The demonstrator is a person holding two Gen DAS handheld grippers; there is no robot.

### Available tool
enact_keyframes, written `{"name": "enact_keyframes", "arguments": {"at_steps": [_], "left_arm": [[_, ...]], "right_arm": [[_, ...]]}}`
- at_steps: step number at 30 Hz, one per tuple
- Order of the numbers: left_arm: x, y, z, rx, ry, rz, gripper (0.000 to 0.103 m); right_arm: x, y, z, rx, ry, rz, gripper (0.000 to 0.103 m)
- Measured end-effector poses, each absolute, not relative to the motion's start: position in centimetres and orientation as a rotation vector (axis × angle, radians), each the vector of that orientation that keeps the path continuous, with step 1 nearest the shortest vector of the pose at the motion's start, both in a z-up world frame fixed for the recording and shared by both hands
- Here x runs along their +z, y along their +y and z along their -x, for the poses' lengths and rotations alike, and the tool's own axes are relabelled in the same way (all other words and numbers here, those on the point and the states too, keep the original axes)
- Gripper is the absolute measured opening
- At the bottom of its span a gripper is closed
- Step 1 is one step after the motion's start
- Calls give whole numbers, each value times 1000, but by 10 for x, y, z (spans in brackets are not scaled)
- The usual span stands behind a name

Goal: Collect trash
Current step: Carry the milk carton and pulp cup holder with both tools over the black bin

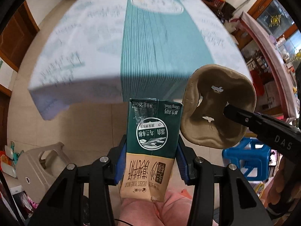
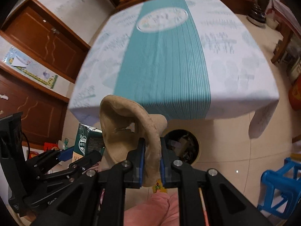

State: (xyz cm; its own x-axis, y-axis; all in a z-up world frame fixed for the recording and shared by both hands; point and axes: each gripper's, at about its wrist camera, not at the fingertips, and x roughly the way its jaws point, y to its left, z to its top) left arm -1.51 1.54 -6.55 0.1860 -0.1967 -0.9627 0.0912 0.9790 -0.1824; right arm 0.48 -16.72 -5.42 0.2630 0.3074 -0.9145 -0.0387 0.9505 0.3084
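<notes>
The left gripper [image 1: 151,158] clamps a green-and-tan milk carton [image 1: 151,146] upside down between its jaws. The right gripper [image 2: 152,162] pinches the rim of a brown moulded-pulp cup tray [image 2: 128,130]. Beyond, a round waste bin [image 2: 197,141] stands on the floor before the teal-striped clothed table [image 2: 235,66].

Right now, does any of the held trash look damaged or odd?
Yes. The milk carton in the left tongs is upside down, its printing inverted and one end torn. The brown pulp cup holder in the right tongs is crumpled, with ragged holes.
</notes>
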Motion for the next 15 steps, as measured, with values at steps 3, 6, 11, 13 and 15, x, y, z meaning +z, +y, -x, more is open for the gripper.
{"name": "enact_keyframes", "arguments": {"at_steps": [3, 6, 11, 13, 15], "left_arm": [[-102, 8, 20, -216, 1383, 34, 45], [-146, -1, 22, -231, 1406, 6, 45], [-222, -14, 16, -223, 1444, -16, 45], [-253, -19, 11, -222, 1461, -8, 45], [-278, -23, 6, -219, 1472, -6, 45]], "right_arm": [[-96, -168, 9, 188, 1314, -265, 13], [-141, -174, 17, 132, 1350, -291, 13], [-236, -198, 25, -22, 1418, -409, 13], [-266, -206, 24, -69, 1438, -448, 13], [-293, -212, 22, -99, 1449, -474, 13]]}}
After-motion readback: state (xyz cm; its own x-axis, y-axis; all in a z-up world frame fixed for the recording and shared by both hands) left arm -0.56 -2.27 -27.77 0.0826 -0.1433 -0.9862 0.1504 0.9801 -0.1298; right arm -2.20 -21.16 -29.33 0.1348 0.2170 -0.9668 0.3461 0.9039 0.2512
